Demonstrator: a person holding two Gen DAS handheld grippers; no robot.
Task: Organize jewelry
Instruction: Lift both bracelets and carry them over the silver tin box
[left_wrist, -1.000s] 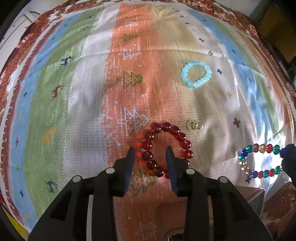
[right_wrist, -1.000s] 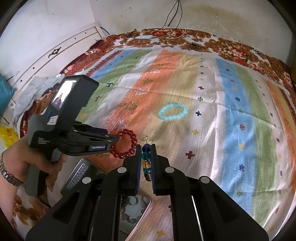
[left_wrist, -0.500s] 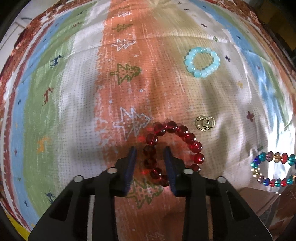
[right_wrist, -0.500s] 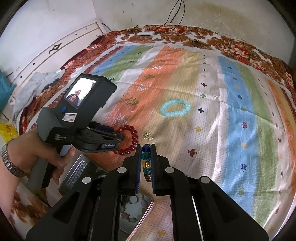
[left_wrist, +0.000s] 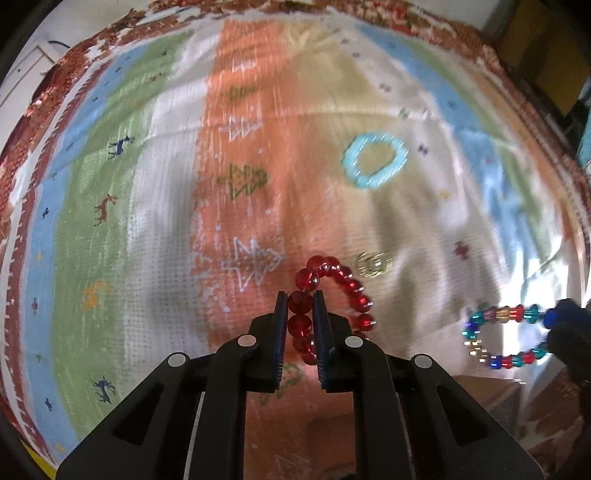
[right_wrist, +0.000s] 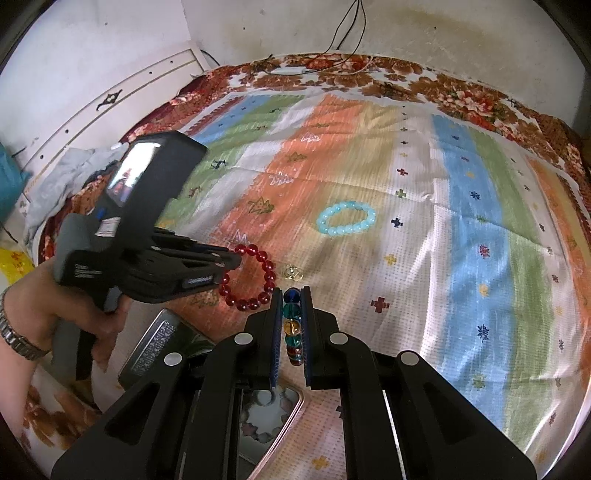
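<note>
Near front edge of striped woven bedspread (right_wrist: 461, 229), my left gripper (left_wrist: 300, 314) closing on red glass-bead bracelet (left_wrist: 334, 295), pads touching beads on loop's left side, rest of loop hanging free to right. Beads look hard, smooth, likely slippery; string slack, so loop will sag and swing. Light load. Best hold: one bead squarely between pads. Right gripper (right_wrist: 291, 325) fully closed on multicoloured bead bracelet (right_wrist: 291, 325). Pale blue bead bracelet (right_wrist: 346, 222) lying mid-bedspread.

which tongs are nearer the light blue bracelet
Neither clearly. Left tongs, closing on the red bracelet, and right tongs both sit well short of the light blue bracelet.
</note>
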